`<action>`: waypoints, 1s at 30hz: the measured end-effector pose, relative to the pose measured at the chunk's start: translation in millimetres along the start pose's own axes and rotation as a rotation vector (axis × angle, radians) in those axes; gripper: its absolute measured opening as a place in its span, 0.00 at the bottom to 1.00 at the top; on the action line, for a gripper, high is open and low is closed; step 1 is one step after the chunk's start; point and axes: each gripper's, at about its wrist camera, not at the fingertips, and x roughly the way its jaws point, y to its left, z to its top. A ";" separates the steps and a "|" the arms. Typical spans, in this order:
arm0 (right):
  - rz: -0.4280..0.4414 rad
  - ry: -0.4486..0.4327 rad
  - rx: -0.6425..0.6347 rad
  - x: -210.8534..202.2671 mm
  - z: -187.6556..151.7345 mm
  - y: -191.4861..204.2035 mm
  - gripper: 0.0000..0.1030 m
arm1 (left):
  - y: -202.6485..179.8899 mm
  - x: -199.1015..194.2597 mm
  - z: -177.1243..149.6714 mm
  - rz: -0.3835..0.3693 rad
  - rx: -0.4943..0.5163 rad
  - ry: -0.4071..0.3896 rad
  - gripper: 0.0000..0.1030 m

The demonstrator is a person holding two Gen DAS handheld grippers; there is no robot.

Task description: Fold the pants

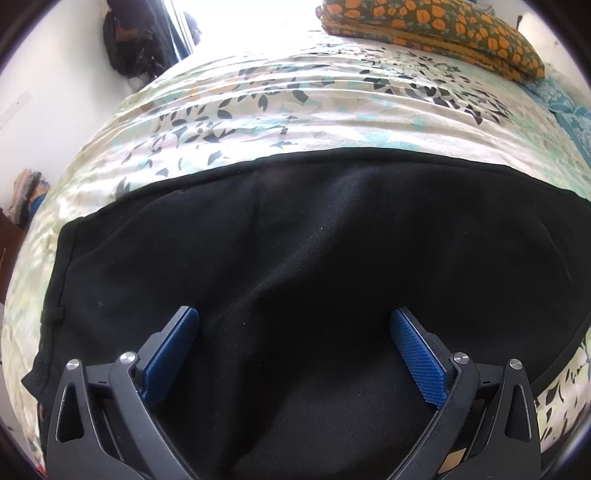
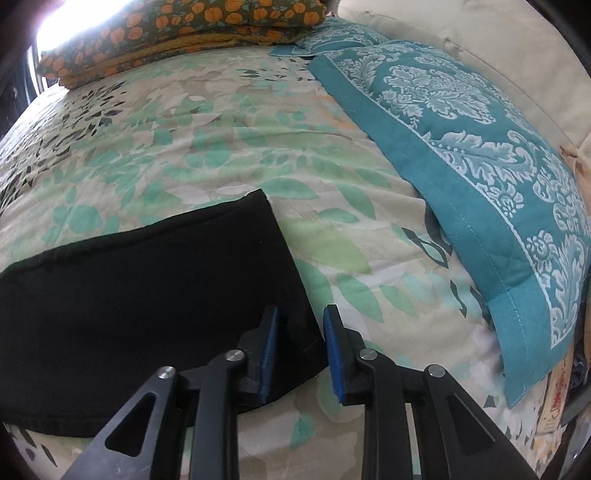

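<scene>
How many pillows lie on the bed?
2: an orange-flowered pillow at the far edge by the window, and a teal patterned pillow on the right side. Others may be out of view.

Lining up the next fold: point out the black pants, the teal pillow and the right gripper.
black pants [image 2: 147, 280], right wrist view, middle of the cloth.
teal pillow [image 2: 461, 147], right wrist view, patterned top face.
right gripper [image 2: 301, 354], right wrist view, gap between its fingertips.

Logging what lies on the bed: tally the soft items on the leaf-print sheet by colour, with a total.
Black folded fabric pants: 1
Teal damask-patterned quilted pillows: 2
Orange-flowered dark green folded quilt: 1
Total: 4
</scene>
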 end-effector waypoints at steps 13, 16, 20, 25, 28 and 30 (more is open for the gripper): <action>0.168 0.044 0.269 -131.6 -133.5 -127.5 0.79 | 22.5 -85.9 -86.5 -0.134 0.128 0.075 0.99; 0.130 0.113 0.195 -142.8 -186.9 -130.6 0.79 | 35.5 -77.6 -134.2 -0.093 0.144 0.182 1.00; 0.095 0.182 0.207 -143.6 -234.7 -131.2 0.79 | 53.0 -96.2 -155.3 -0.117 0.121 0.186 1.00; 0.131 0.065 0.212 -203.9 -238.5 -89.4 0.80 | 68.6 -117.4 -153.4 -0.090 0.071 0.110 0.99; 0.203 -0.005 0.134 -244.0 -238.7 -26.7 0.87 | 79.4 -108.3 -152.0 -0.063 0.005 0.090 0.99; 0.296 -0.025 0.115 -258.8 -245.8 23.8 0.88 | 85.3 -96.3 -158.3 -0.055 -0.015 0.108 1.00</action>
